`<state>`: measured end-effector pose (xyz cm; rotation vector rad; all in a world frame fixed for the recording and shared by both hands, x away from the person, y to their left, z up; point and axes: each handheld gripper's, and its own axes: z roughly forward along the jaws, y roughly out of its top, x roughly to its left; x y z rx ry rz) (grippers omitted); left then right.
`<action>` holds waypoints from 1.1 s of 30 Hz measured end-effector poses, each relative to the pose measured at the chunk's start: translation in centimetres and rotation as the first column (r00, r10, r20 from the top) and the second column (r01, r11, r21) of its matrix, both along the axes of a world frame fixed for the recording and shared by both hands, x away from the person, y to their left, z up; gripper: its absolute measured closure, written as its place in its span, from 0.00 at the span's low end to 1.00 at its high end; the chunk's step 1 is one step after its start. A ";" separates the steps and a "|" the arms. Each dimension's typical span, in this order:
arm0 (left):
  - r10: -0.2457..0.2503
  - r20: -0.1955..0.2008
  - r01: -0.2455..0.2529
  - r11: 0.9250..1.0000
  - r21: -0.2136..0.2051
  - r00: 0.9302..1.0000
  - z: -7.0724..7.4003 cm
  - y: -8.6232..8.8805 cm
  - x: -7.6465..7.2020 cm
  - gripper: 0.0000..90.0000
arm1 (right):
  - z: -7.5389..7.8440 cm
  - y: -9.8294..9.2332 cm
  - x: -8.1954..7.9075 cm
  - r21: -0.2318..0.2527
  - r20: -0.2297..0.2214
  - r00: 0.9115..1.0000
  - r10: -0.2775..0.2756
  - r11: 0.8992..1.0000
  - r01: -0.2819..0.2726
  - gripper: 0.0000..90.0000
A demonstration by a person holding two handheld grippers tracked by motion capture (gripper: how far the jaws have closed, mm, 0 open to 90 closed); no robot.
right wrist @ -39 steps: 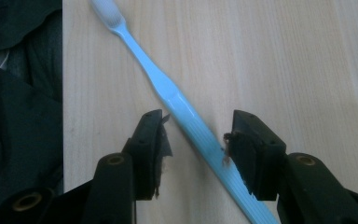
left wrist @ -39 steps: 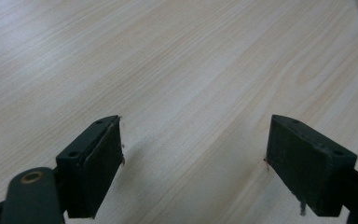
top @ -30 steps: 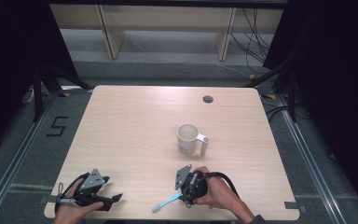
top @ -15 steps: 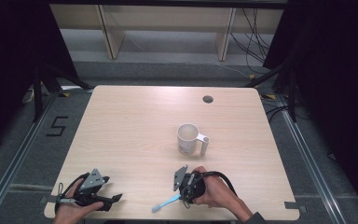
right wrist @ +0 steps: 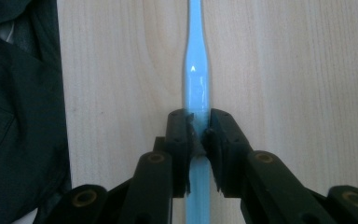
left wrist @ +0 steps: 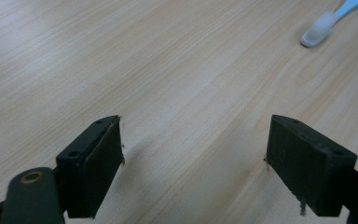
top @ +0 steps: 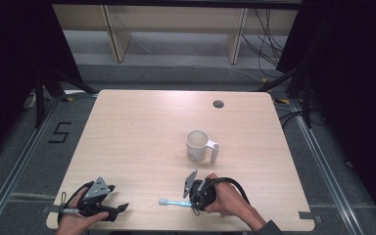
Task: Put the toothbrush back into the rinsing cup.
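**tabletop_tom:** Starting with the high view. The white mug [top: 197, 145] is sitting upright on the wooden table [top: 137, 132], handle pointing to the right. Nearer the person than the mug, close to the table's front edge, the right gripper [top: 192, 201] is lying low over a light blue toothbrush [top: 176, 202]. The brush is resting flat, its whitish head sticking out to the left of the gripper. The left gripper [top: 120, 209] is sitting well to the left of the mug, at the front left corner, and it isn't touching anything.

**grip_nerd:** And the left gripper view?

**tabletop_tom:** The left one is hanging released, jaws spread wide with bare wood between them. The toothbrush [left wrist: 324, 25] head is peeking in at the top right, well apart from those jaws.

**grip_nerd:** Right gripper view?

**tabletop_tom:** The right gripper [right wrist: 198, 130] has just been closing, and now it's clenching the toothbrush [right wrist: 196, 70] handle, pads pressing it from both sides. The handle is running straight up the middle, away from the jaws, lying on the table [right wrist: 298, 70]. A dark sleeve [right wrist: 18, 116] is showing along the left.
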<state>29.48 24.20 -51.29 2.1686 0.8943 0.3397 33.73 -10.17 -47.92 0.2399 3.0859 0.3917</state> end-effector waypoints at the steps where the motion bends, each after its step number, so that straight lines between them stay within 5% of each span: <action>1: 0.000 0.000 0.000 1.000 0.000 1.000 0.0 0.0 0.0 0.20 | 0.0 0.0 0.0 -0.005 -0.003 1.000 -0.007 1.000 0.007 0.87; 2: 0.000 0.000 0.000 1.000 0.000 1.000 0.0 0.0 0.0 0.20 | 0.0 0.1 0.2 0.004 0.002 1.000 0.028 1.000 -0.028 0.87; 10: 0.001 0.001 -0.001 1.000 -0.002 1.000 0.0 0.0 0.0 0.20 | 0.1 0.4 0.1 -0.022 -0.020 1.000 -0.024 0.999 0.023 0.82; 19: 0.006 0.002 -0.006 1.000 -0.011 1.000 0.0 0.0 0.0 0.20 | 0.2 1.3 0.2 -0.060 -0.045 0.999 -0.023 0.998 0.021 0.82; 21: 0.000 0.001 0.000 1.000 -0.001 1.000 0.1 0.0 0.0 0.20 | 0.1 1.5 0.6 -0.066 -0.040 0.999 0.026 0.997 -0.028 0.82; 33: 0.010 0.001 -0.010 1.000 -0.013 1.000 0.1 0.0 -0.1 0.20 | 0.2 2.3 0.9 -0.117 -0.042 0.999 -0.001 0.993 -0.004 0.86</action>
